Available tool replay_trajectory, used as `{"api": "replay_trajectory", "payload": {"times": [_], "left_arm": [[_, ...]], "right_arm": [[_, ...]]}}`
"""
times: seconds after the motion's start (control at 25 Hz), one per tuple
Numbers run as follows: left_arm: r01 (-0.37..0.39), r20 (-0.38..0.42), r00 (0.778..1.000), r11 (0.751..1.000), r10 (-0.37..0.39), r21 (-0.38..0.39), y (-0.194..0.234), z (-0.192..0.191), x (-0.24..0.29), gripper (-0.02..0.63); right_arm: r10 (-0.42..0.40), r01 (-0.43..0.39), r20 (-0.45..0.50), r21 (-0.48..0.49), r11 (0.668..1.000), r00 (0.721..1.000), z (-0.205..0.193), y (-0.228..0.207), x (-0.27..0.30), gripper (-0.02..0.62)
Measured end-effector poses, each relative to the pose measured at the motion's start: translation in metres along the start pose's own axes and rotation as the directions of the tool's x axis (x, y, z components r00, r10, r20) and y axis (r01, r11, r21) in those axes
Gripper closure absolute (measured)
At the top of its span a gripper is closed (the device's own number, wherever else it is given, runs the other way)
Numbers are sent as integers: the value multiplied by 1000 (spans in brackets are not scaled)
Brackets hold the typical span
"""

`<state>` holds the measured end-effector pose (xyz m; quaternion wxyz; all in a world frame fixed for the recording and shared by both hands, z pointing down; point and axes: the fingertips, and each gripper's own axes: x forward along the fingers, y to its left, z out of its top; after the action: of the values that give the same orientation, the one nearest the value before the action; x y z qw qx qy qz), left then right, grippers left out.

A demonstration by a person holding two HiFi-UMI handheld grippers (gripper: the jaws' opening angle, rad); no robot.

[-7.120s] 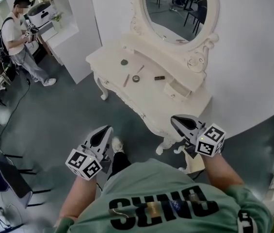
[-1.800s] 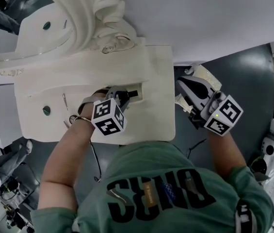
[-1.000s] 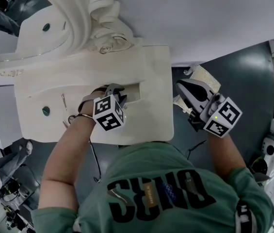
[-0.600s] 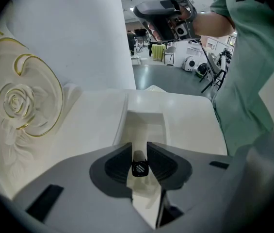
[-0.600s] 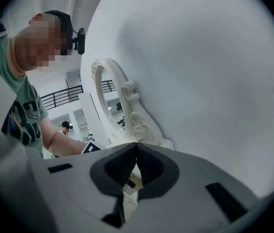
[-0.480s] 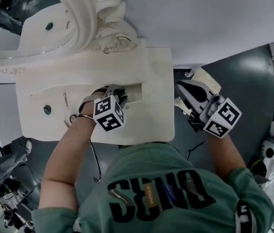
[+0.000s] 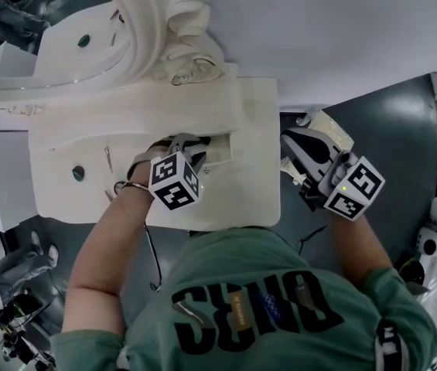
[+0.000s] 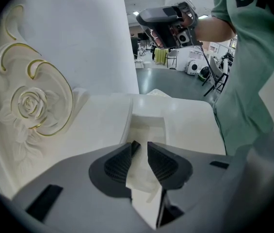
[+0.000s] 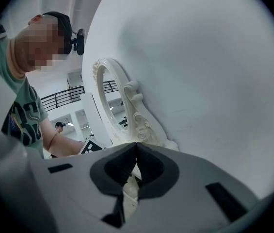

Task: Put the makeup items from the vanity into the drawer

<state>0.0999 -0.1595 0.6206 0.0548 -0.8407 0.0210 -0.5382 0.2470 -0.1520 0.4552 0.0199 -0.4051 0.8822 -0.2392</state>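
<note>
Your left gripper's (image 8: 140,147) jaws are opening above the drawer (image 8: 147,122), a small dark item (image 8: 134,146) at one tip; your right gripper's (image 9: 136,148) jaws are pressed together.

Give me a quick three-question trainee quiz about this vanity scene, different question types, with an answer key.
1. True or false: the right gripper has its jaws shut on a makeup item.
2. Which hangs over the open drawer? A) left gripper B) right gripper
3. What colour is the small round item on the vanity top?
Key: 1 false, shut but empty. 2 A; its jaws are opening, a small dark thing beside one pad. 3 green.
</note>
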Motion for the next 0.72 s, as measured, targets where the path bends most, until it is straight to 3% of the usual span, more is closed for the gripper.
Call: {"api": "replay_trajectory", "payload": {"times": [0.28,0.48,0.6,0.72], "left_arm": [[-21,30,999,1000,21,-16,-1,1,-14,494],[-66,100,992,995,74,-79,3,5,-41,495],[-100,167,978,984,124,-146,5,9,-69,504],[-147,240,949,962,203,-231,7,9,-107,520]], "right_arm": [[12,-12,4,-15,1000,1000,5,9,5,584],[40,-40,1,-40,998,999,13,23,14,584],[62,-63,-8,-56,996,998,20,37,21,584],[95,-96,-18,-77,992,995,29,56,31,584]]}}
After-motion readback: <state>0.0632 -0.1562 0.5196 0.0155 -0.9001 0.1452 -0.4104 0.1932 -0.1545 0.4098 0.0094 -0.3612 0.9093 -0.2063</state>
